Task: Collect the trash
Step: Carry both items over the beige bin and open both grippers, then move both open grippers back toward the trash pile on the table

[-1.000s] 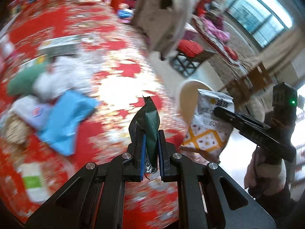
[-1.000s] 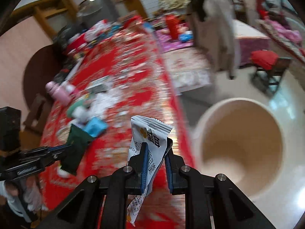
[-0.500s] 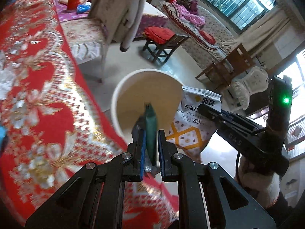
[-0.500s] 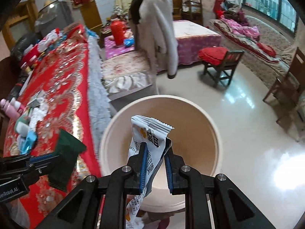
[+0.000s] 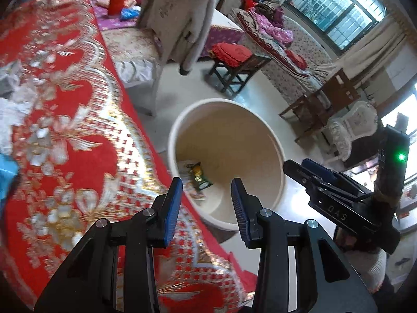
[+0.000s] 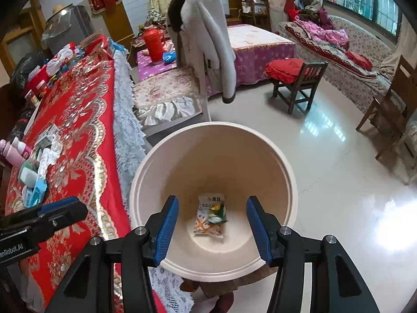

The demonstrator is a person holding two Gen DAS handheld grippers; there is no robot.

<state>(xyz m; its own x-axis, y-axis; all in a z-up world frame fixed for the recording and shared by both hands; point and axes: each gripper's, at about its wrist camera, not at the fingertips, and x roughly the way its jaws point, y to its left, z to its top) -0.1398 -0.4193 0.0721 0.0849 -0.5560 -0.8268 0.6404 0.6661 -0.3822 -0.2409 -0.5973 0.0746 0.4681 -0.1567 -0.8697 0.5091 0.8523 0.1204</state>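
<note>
A cream round bin (image 6: pixel 213 125) stands on the floor beside the red-clothed table. At its bottom lie a white snack bag (image 6: pixel 207 228) and a dark green wrapper (image 6: pixel 218 210), also seen as the green wrapper (image 5: pixel 200 176) in the left wrist view. My right gripper (image 6: pixel 212 203) hangs over the bin mouth, jaws opening, nothing between the blue pads. My left gripper (image 5: pixel 206 185) hovers over the bin (image 5: pixel 226 102) at the table's edge, jaws likewise opening and empty. Each gripper shows in the other's view: the left gripper (image 6: pixel 65 208), the right gripper (image 5: pixel 307 168).
The red and gold table (image 6: pixel 78 109) carries more litter: a blue packet (image 6: pixel 36 191), crumpled tissue (image 6: pixel 50 154) and pink bottles (image 6: pixel 15 151). A chair with a grey coat (image 6: pixel 208 39) stands behind the bin. A stool with a red cushion (image 6: pixel 289 67) and wooden chairs (image 6: pixel 396 109) stand on the tiled floor.
Both grippers swung from over the table to above the bin, then opened. The green wrapper and the white snack bag dropped out and now lie at the bin's bottom.
</note>
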